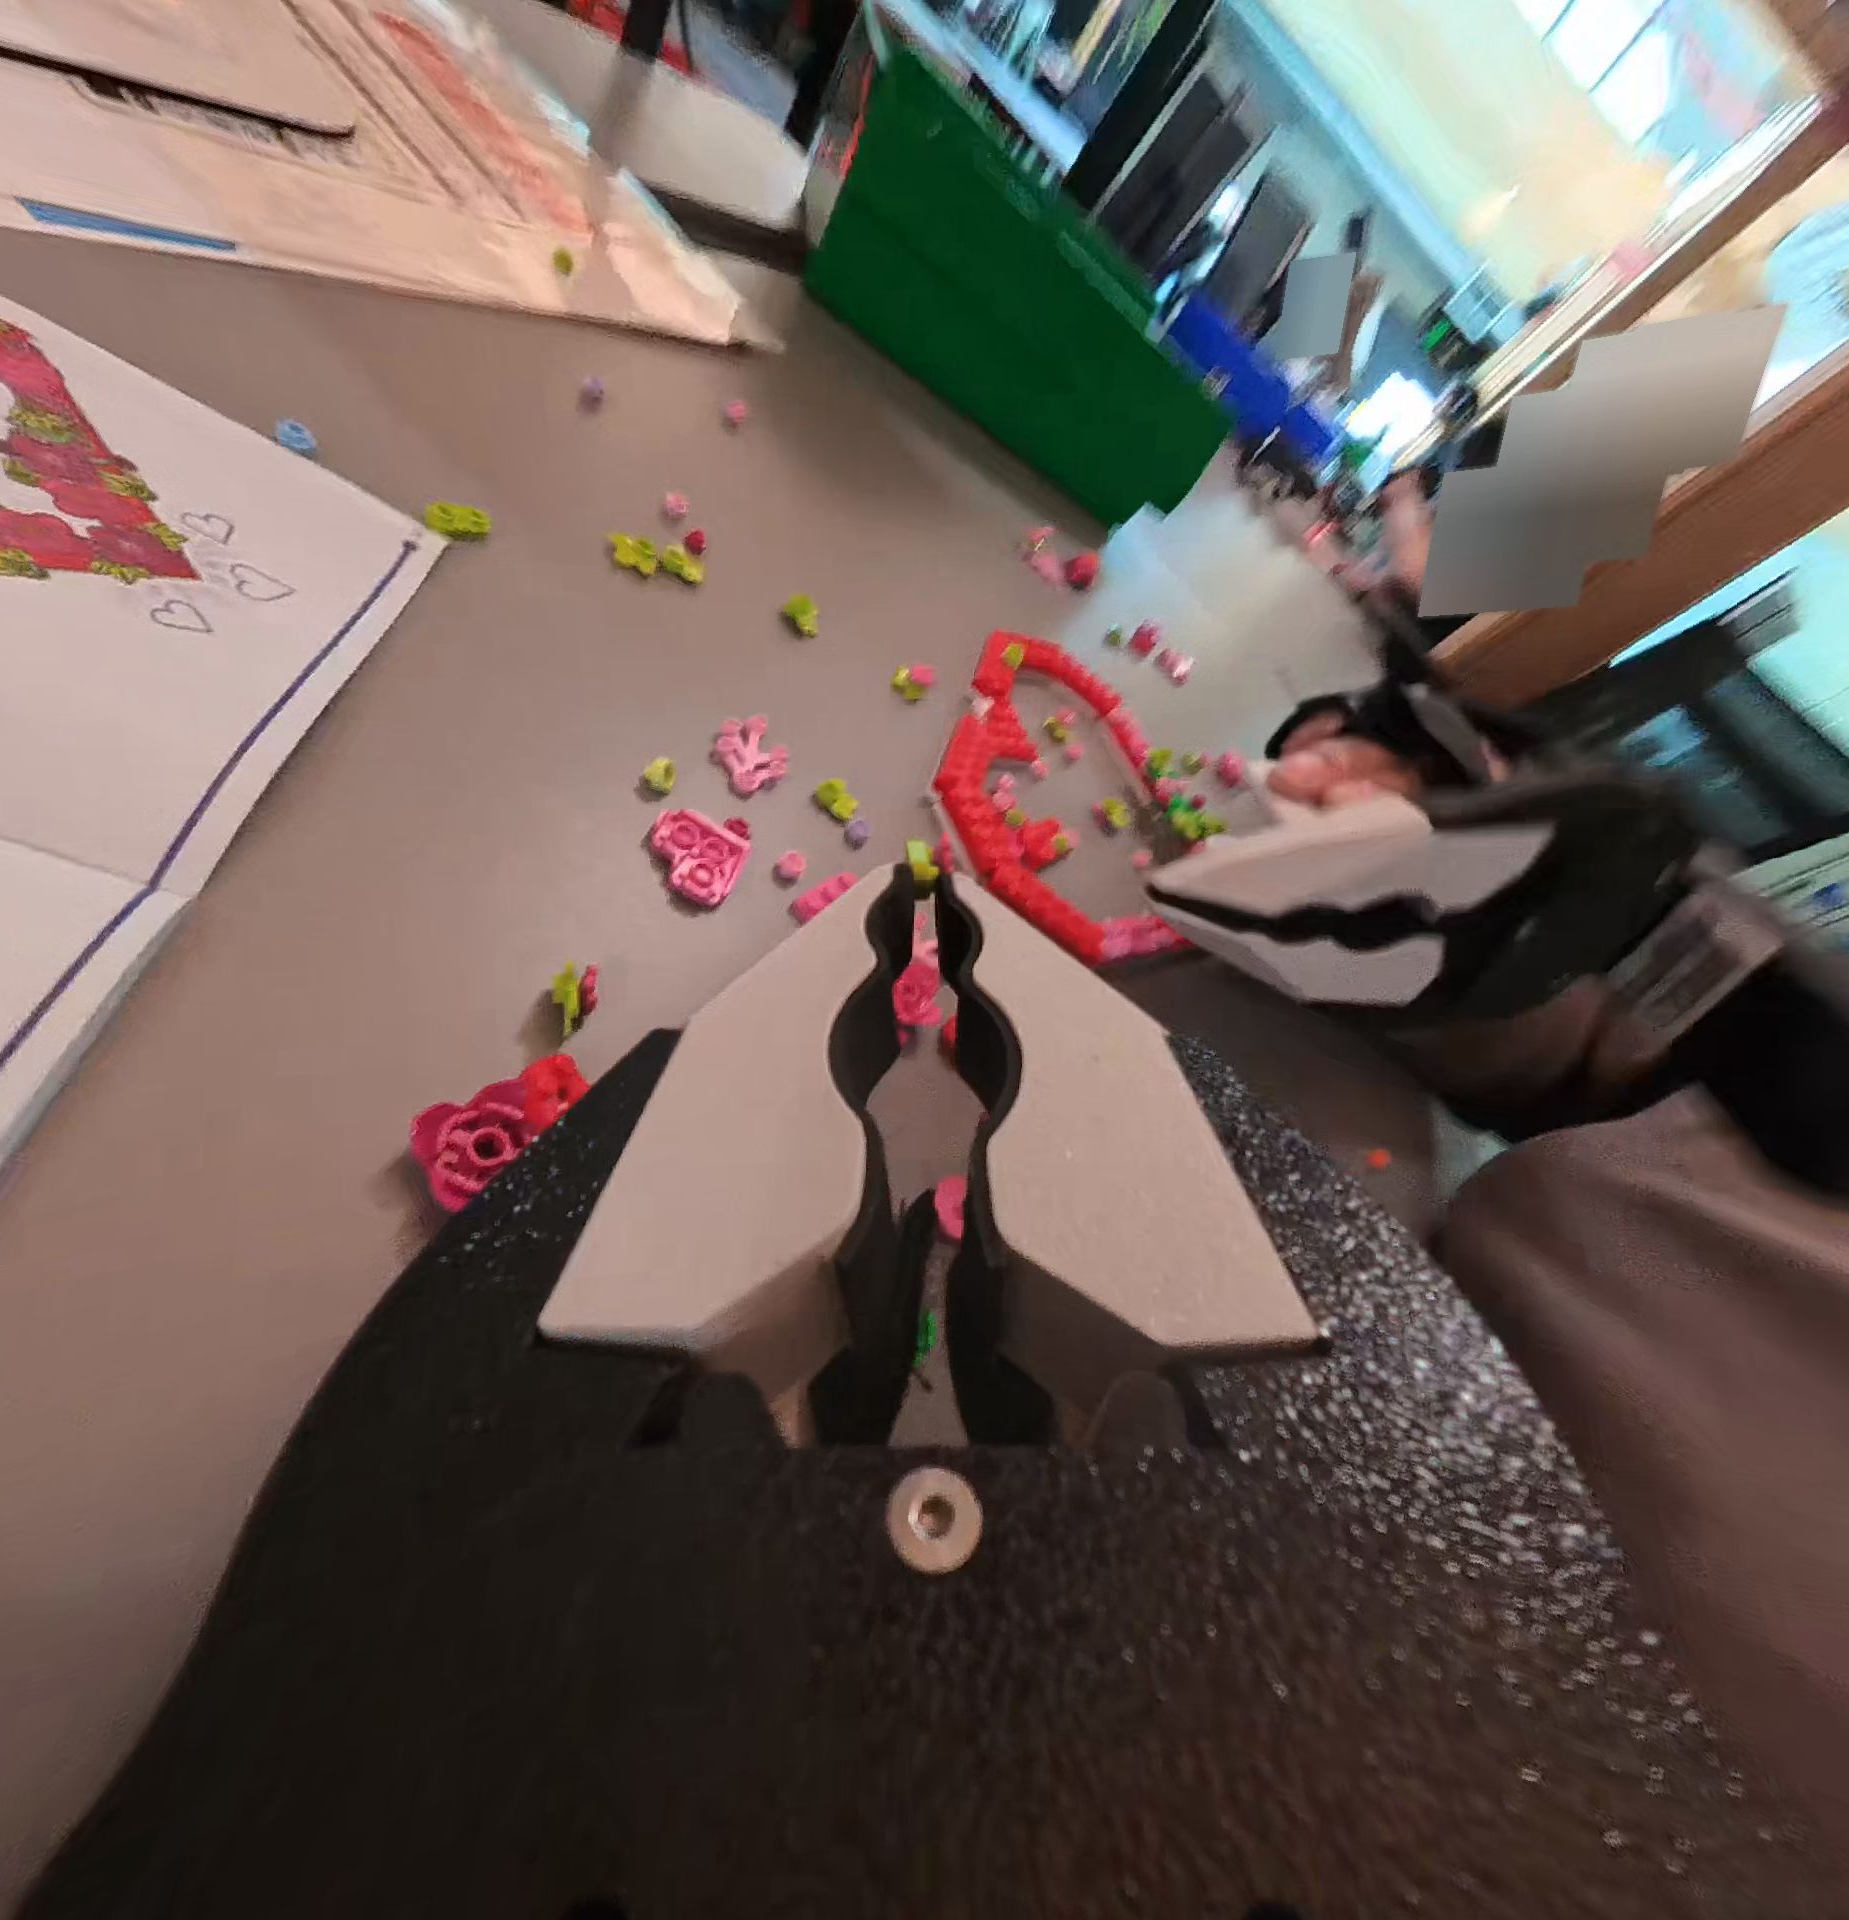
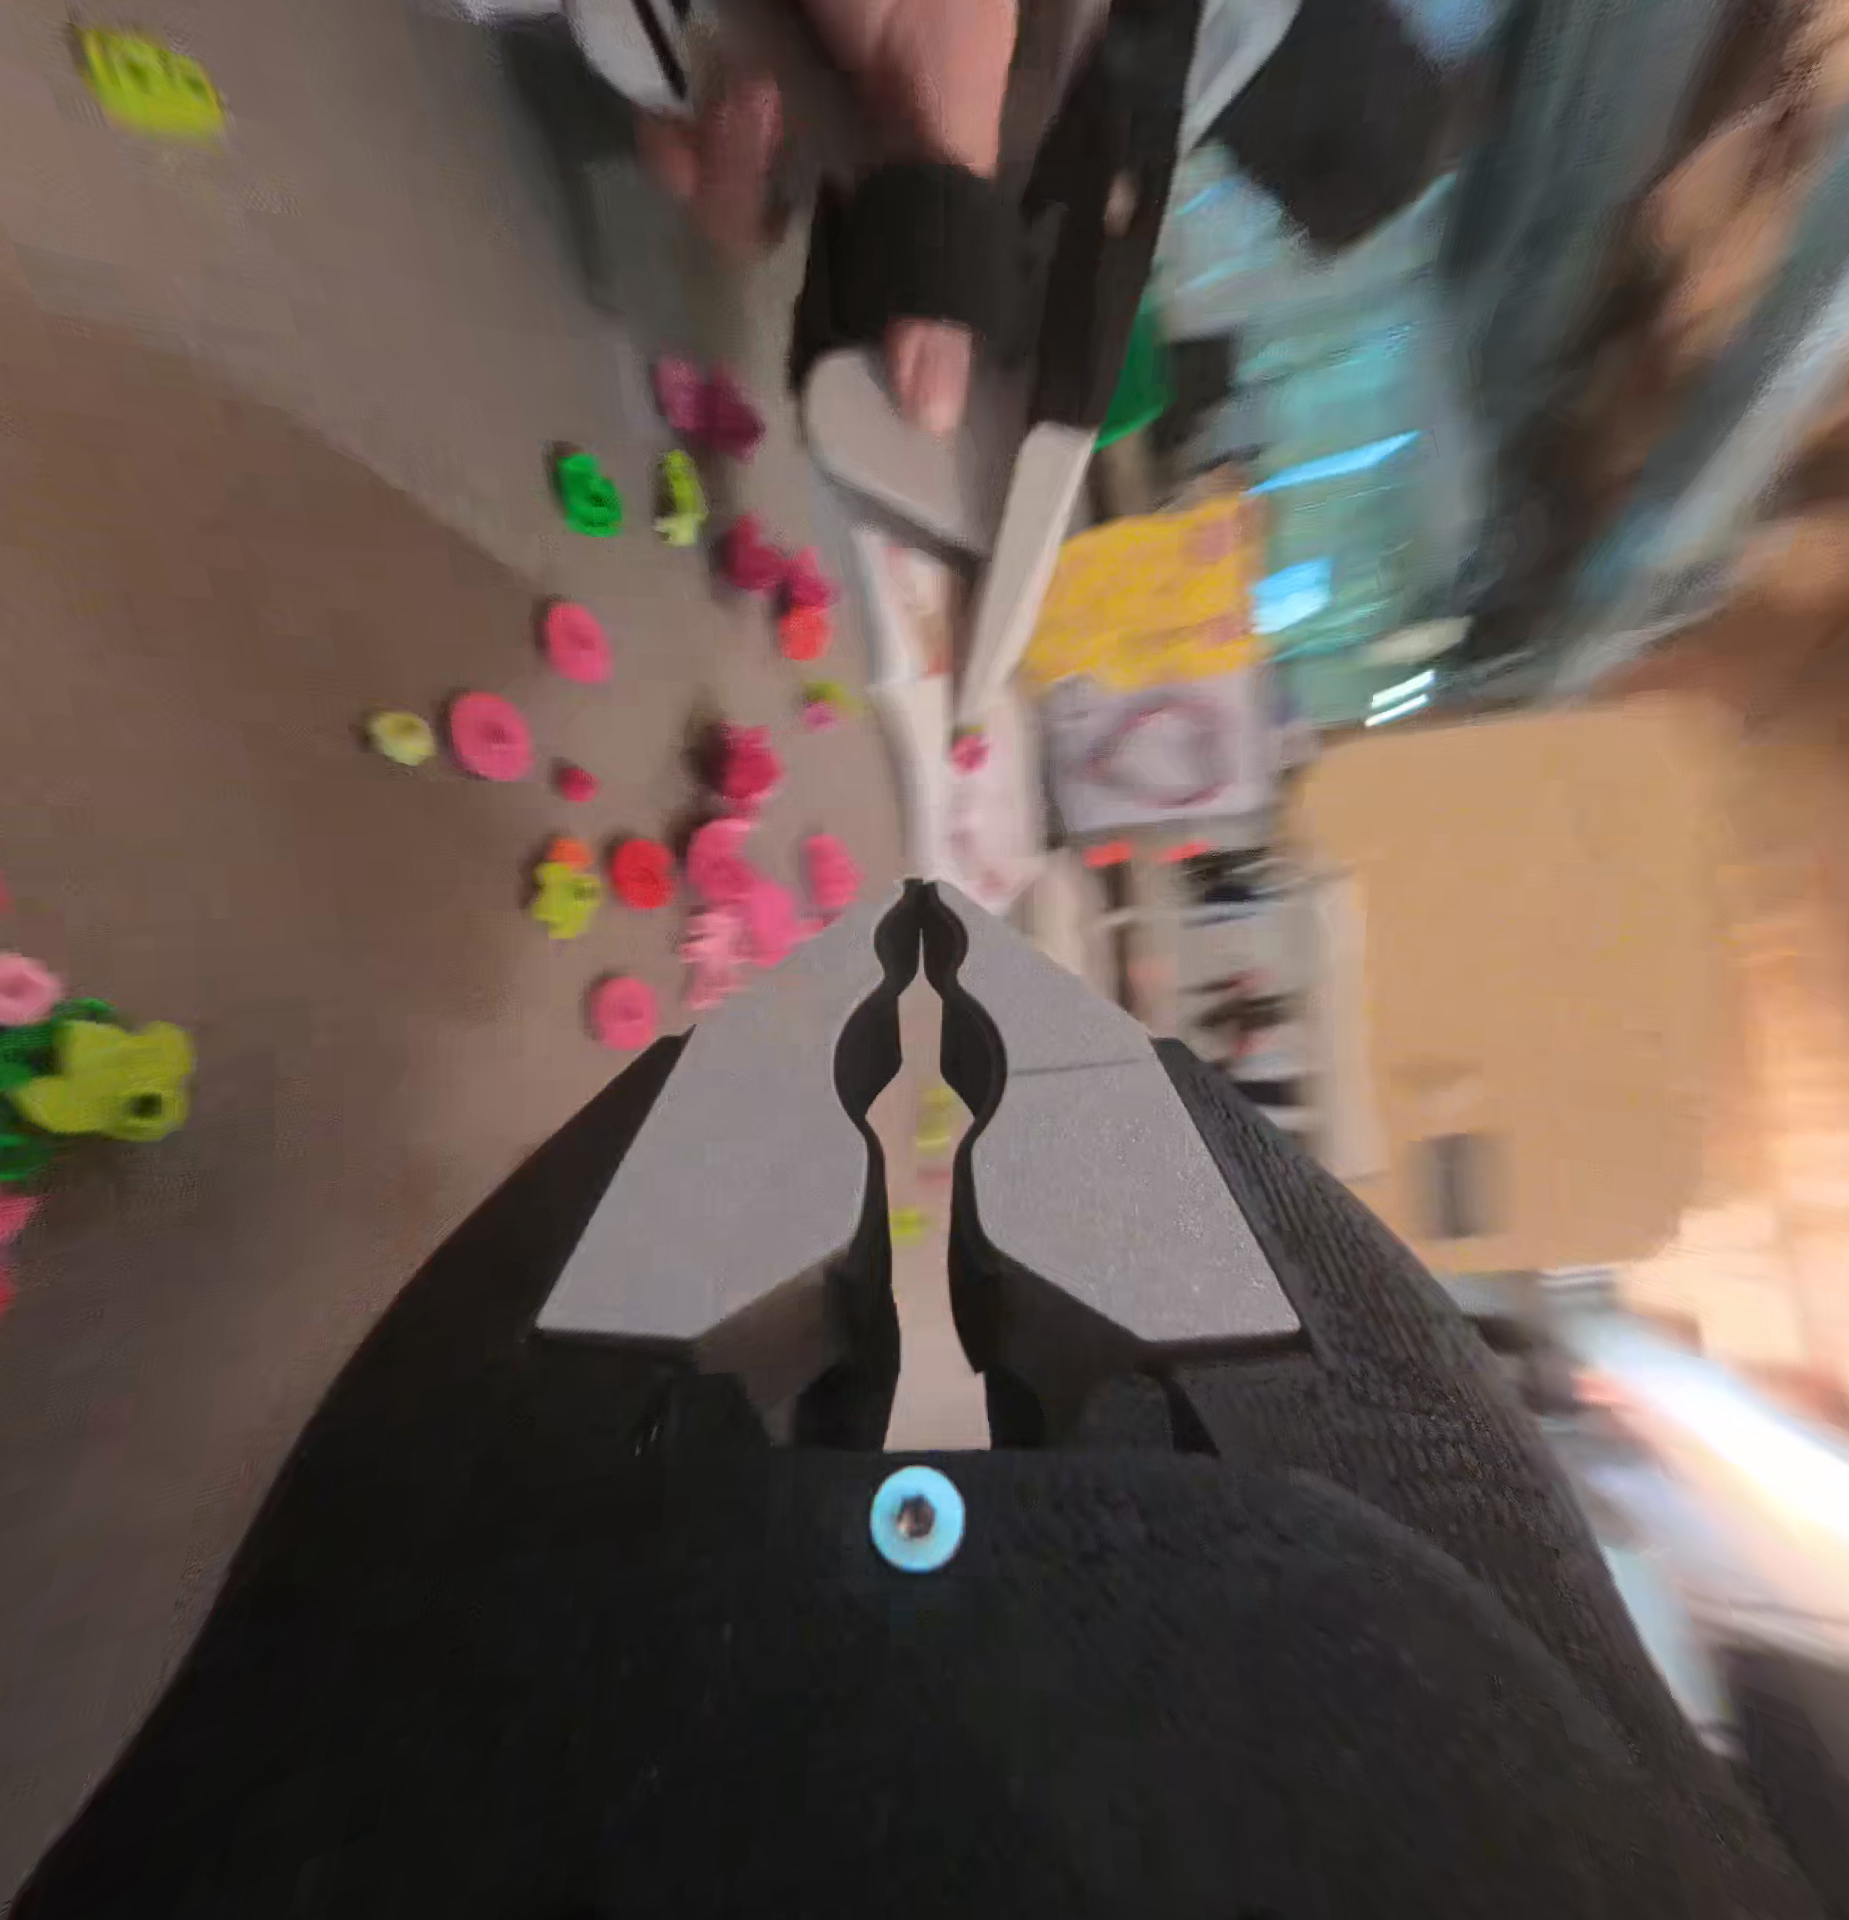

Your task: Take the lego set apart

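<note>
Between the left hand-held gripper [image 1: 922,883] tips, a lime piece [image 1: 920,862] sits pinched, half hidden.

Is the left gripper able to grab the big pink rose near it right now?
Probably not yet: the left gripper is already shut on a small lime piece. The big pink rose lies uncovered on the table beside its left finger, so nothing else blocks it.

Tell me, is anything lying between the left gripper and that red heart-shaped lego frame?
Nothing large. The left gripper, pinching a small lime piece, sits just short of the red heart frame; only scattered loose pieces lie on the grey table nearby.
</note>
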Tool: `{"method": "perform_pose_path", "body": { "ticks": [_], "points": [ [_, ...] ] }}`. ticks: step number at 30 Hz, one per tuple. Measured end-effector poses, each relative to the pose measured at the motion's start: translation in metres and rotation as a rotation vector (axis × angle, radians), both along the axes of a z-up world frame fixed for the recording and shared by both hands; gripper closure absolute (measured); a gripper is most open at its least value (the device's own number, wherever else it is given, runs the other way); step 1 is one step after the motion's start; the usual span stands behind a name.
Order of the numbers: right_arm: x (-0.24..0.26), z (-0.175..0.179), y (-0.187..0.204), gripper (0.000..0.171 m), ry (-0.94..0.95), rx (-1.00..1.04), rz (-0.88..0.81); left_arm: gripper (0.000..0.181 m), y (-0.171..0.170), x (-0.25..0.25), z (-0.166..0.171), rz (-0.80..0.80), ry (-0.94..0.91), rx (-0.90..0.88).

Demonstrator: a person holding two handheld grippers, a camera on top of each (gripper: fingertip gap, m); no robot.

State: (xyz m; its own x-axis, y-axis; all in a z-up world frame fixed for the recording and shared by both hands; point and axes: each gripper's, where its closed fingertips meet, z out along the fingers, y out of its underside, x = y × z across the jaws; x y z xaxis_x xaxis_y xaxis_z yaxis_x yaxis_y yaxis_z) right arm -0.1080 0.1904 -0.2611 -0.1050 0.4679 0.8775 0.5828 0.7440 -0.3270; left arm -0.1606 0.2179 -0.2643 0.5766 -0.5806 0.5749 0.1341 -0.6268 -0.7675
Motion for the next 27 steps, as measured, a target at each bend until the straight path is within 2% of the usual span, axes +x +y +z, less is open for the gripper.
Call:
{"method": "perform_pose_path", "body": {
  "ticks": [2,3,5,7,8,16,18,23,27],
  "points": [
    [0.002,-0.023,0.002,0.171,-0.037,-0.363,-0.050,0.180,-0.002,0.004,-0.012,-0.023,0.094,-0.018],
    [0.000,-0.023,0.002,0.171,0.007,-0.486,-0.057,0.180,-0.006,0.010,-0.011,-0.055,0.064,-0.023],
    [-0.003,-0.015,0.005,0.171,0.105,-0.614,-0.070,0.180,-0.010,0.020,-0.006,-0.096,-0.016,-0.047],
    [-0.006,-0.006,0.008,0.165,0.171,-0.625,-0.083,0.180,-0.014,0.027,-0.005,-0.129,-0.031,-0.050],
    [-0.009,-0.005,0.007,0.150,0.179,-0.624,-0.089,0.180,-0.016,0.031,-0.005,-0.148,-0.032,-0.046],
    [-0.016,-0.012,0.006,0.162,0.126,-0.576,-0.134,0.179,-0.023,0.046,-0.008,-0.201,-0.017,-0.041],
    [-0.016,-0.007,0.007,0.163,0.134,-0.475,-0.135,0.180,-0.022,0.045,-0.005,-0.191,-0.048,-0.049],
    [-0.021,0.006,0.009,0.164,0.050,0.213,-0.133,0.179,-0.020,0.039,0.006,-0.177,-0.160,-0.065],
    [-0.020,0.011,0.006,0.164,0.038,0.447,-0.079,0.181,-0.021,0.040,0.009,-0.192,-0.198,-0.078]
  ]
}}
